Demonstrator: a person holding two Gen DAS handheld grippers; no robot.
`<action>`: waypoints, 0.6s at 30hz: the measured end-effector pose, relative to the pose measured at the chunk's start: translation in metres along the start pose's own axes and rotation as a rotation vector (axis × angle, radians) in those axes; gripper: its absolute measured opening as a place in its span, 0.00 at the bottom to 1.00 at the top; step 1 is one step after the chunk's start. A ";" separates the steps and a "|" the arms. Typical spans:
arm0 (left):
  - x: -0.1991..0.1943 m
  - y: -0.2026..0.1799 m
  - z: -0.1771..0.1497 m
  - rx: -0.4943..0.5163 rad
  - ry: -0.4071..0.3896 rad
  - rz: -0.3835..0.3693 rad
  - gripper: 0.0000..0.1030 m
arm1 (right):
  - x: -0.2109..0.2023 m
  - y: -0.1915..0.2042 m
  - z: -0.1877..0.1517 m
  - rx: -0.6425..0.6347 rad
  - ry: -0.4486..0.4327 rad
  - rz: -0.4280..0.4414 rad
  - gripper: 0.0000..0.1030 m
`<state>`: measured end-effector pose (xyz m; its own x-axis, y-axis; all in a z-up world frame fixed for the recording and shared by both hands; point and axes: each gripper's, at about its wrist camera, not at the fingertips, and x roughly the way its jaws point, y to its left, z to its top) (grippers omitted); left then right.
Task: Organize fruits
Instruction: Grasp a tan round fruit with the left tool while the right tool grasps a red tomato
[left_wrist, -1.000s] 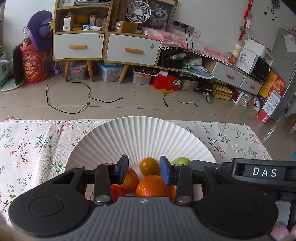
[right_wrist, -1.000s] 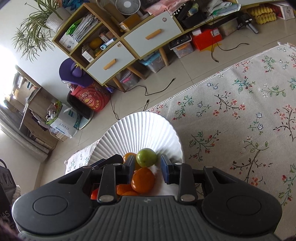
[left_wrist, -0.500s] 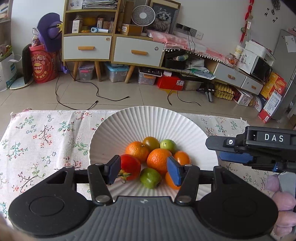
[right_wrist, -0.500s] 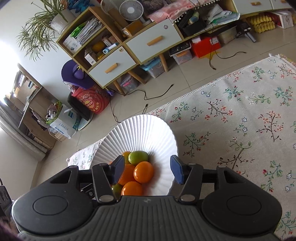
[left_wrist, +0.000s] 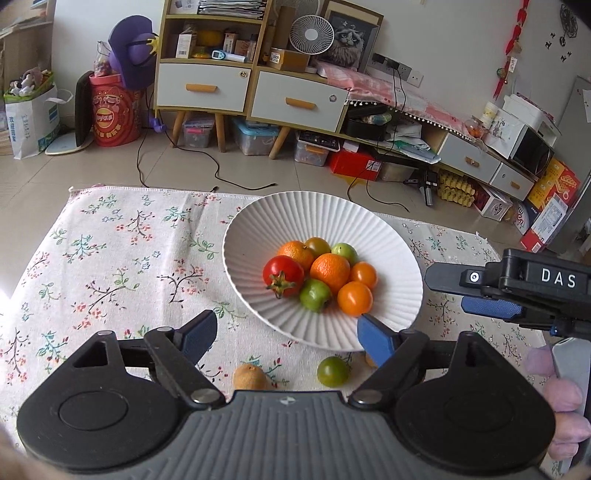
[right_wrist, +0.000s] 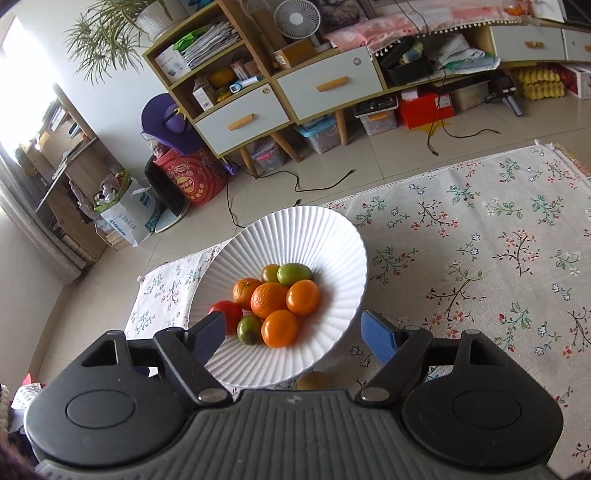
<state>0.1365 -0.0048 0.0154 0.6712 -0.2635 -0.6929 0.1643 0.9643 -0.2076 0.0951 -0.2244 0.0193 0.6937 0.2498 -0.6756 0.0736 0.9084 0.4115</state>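
Observation:
A white ribbed plate (left_wrist: 388, 254) holds several fruits: a red tomato (left_wrist: 282, 275), oranges (left_wrist: 330, 270) and green fruits (left_wrist: 314, 294). It also shows in the right wrist view (right_wrist: 332, 243). A green fruit (left_wrist: 332, 371) and a brown kiwi (left_wrist: 249, 376) lie on the cloth just in front of the plate. My left gripper (left_wrist: 284, 338) is open and empty, above these two. My right gripper (right_wrist: 295, 334) is open and empty, at the plate's near rim; it also shows at the right of the left wrist view (left_wrist: 491, 291).
The table carries a floral tablecloth (left_wrist: 110, 258). Beyond its far edge are the tiled floor, cables, a cabinet with drawers (left_wrist: 243, 88) and storage boxes. A brown fruit (right_wrist: 314, 380) peeks from under the plate's near rim.
Both grippers have pulled back from the plate and opened wider. The whole plate and the two loose fruits on the cloth have come into view.

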 end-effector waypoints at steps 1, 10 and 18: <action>-0.003 0.001 -0.002 0.002 -0.001 0.008 0.88 | -0.001 0.001 -0.002 -0.006 0.004 -0.001 0.79; -0.021 0.008 -0.024 -0.005 0.002 0.063 0.98 | -0.013 0.009 -0.024 -0.074 -0.008 -0.002 0.91; -0.023 0.018 -0.048 0.045 0.030 0.077 0.98 | -0.013 0.020 -0.049 -0.218 -0.002 -0.004 0.95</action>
<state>0.0893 0.0177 -0.0053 0.6613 -0.1883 -0.7261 0.1453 0.9818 -0.1223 0.0525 -0.1935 0.0061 0.6952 0.2453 -0.6756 -0.0797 0.9605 0.2667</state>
